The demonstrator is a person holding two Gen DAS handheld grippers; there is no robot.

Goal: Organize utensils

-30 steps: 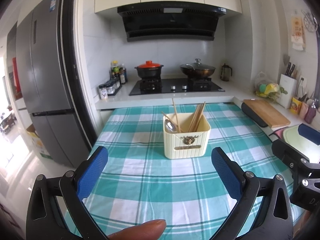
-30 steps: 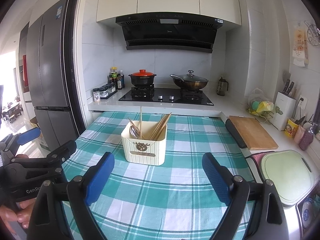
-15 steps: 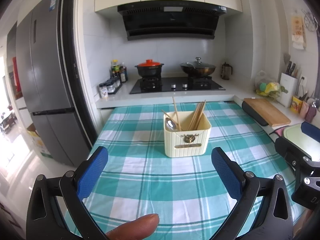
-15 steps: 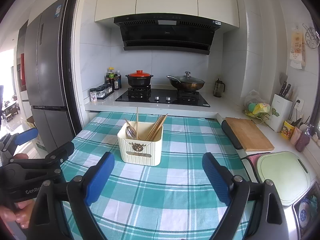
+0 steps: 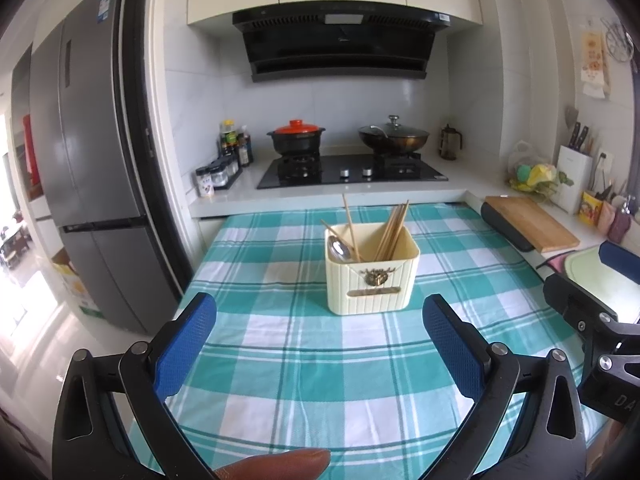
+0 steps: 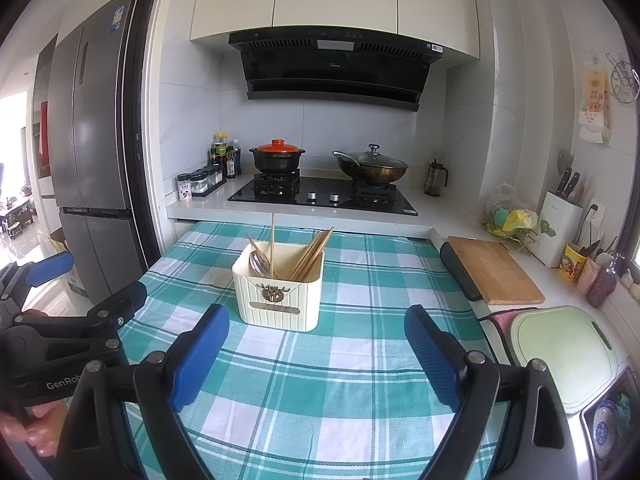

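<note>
A cream ribbed utensil holder stands on the teal checked tablecloth; it also shows in the right wrist view. Wooden chopsticks and a metal spoon stand in it. My left gripper is open and empty, well short of the holder. My right gripper is open and empty, also short of the holder. Each gripper shows at the edge of the other's view.
A wooden cutting board and a pale green board lie on the right counter. A stove with a red-lidded pot and a wok stands behind the table. A fridge stands at the left.
Both grippers have drawn back and risen slightly; the holder sits a little farther off in both views. Both stay open and empty.
</note>
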